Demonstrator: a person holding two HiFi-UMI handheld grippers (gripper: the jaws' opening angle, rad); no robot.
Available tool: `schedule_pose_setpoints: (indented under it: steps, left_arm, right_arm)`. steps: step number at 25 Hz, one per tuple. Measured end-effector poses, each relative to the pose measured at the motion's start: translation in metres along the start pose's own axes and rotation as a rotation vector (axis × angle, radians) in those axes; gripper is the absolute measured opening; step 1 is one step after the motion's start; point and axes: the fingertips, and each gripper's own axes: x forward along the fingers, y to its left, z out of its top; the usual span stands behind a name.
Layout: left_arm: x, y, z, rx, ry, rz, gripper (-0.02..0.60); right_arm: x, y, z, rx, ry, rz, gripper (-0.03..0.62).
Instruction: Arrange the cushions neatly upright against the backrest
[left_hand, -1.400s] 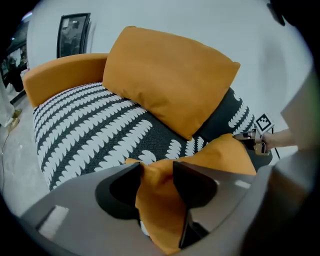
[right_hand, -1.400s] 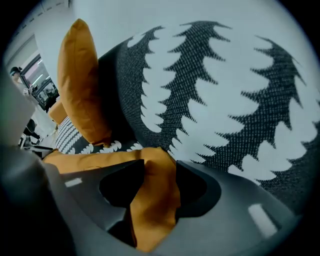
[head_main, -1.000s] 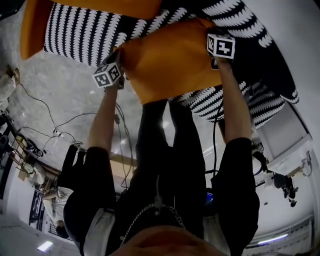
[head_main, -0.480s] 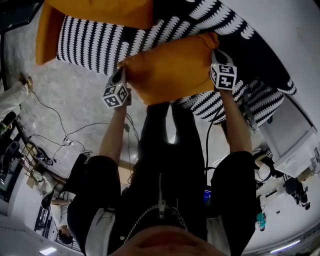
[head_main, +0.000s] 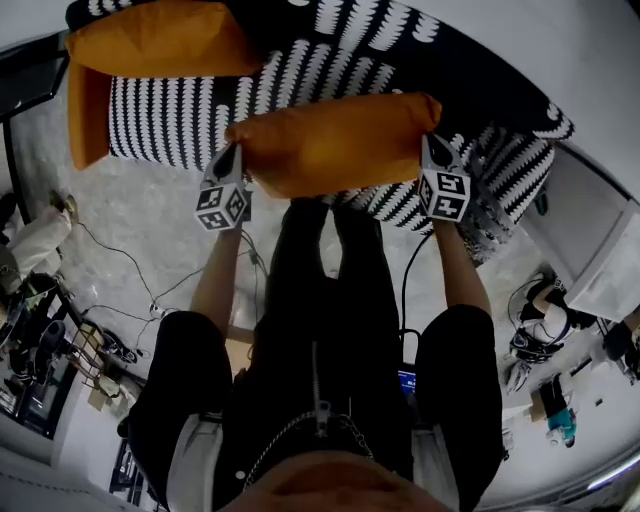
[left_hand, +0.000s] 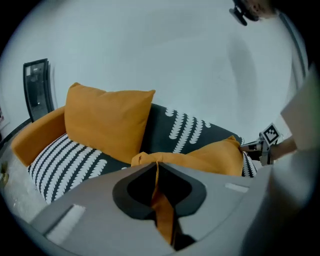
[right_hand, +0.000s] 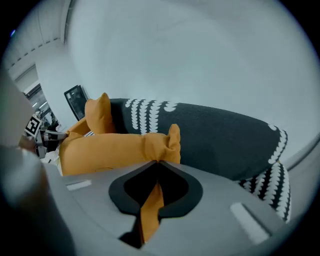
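I hold an orange cushion stretched level between both grippers, in front of the black-and-white patterned sofa. My left gripper is shut on its left corner, and the fabric shows pinched between the jaws. My right gripper grips the right corner, its jaws still closing on the fabric. A second orange cushion stands upright against the dark backrest at the sofa's left end, next to the orange armrest.
The backrest runs on to the right behind the held cushion. Cables trail over the pale floor at the left. A white cabinet stands at the right, and a black panel leans by the wall.
Both grippers have come toward me with the cushion, which now hangs edge-on and lower in the head view. The sofa and the upright cushion show more fully.
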Motion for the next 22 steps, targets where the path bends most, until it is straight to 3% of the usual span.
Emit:
schedule_pose_setpoints:
  steps: [9,13,22]
  left_arm:
    - [0.063,-0.090,0.090,0.174,-0.044,-0.180,0.023]
    - [0.101,-0.145,0.108,0.223,-0.040,-0.251,0.023]
    - [0.162,-0.204,0.141,0.207,-0.084,-0.267,0.023]
  right_arm:
    - [-0.050,-0.076,-0.026,0.235,-0.075,-0.148,0.014]
    - [-0.069,-0.130,-0.029,0.296,-0.118,-0.208,0.013]
    - [-0.070,-0.197,-0.013,0.309,-0.198,-0.249,0.012]
